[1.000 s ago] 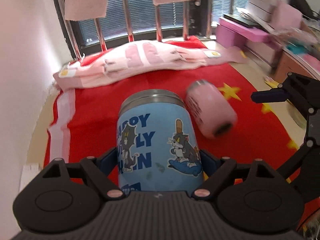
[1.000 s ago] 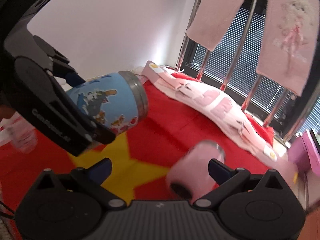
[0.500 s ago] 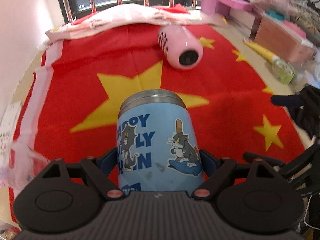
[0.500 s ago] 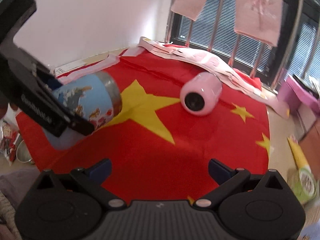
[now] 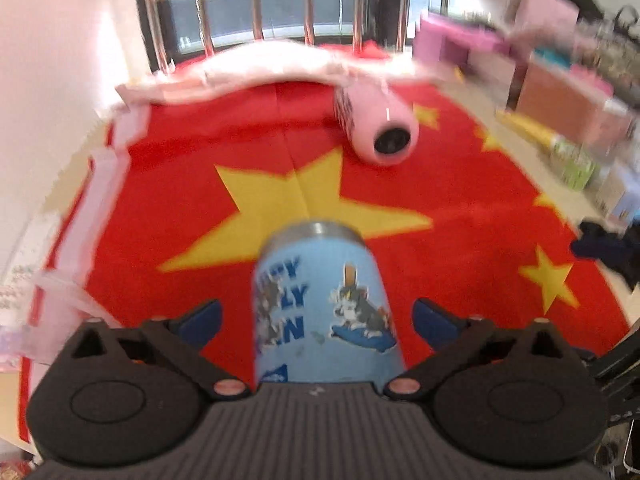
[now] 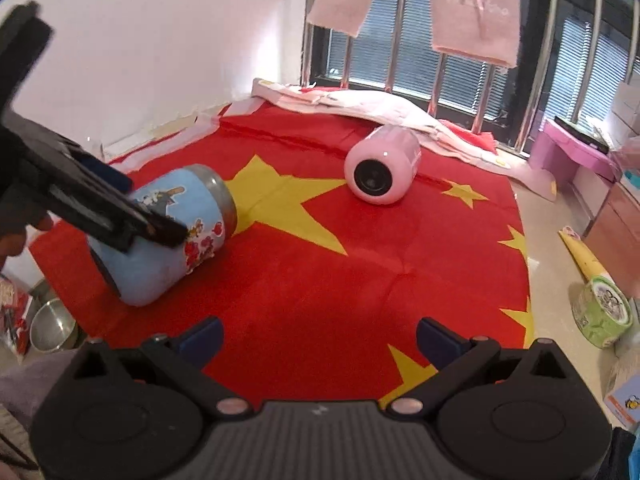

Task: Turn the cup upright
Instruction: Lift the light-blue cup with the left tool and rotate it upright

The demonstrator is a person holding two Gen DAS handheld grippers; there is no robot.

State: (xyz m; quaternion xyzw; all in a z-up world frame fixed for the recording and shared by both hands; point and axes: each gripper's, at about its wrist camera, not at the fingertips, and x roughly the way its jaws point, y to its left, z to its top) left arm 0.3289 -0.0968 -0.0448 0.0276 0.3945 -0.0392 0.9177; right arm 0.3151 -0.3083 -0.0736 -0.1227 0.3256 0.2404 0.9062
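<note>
A blue cartoon-printed cup [image 5: 320, 304] with a steel rim lies on its side on the red flag cloth [image 5: 224, 152], between the spread fingers of my left gripper [image 5: 316, 316], which do not touch it. In the right wrist view the cup [image 6: 168, 236] lies at the left under the left gripper's fingers [image 6: 100, 208]. A pink cup [image 6: 382, 164] lies on its side farther back, base toward the cameras; it also shows in the left wrist view [image 5: 380, 128]. My right gripper [image 6: 318, 334] is open and empty, above the cloth's near part.
A pink folded blanket [image 6: 360, 104] lies along the cloth's back edge under the window bars. A green tape roll [image 6: 602, 312] and a yellow tube [image 6: 580, 256] sit on the floor at the right. A steel bowl [image 6: 50, 326] sits off the cloth's left edge.
My left gripper has opened and let go of the blue cup, which now lies on the cloth. My right gripper has drawn back from the pink cup, which lies still.
</note>
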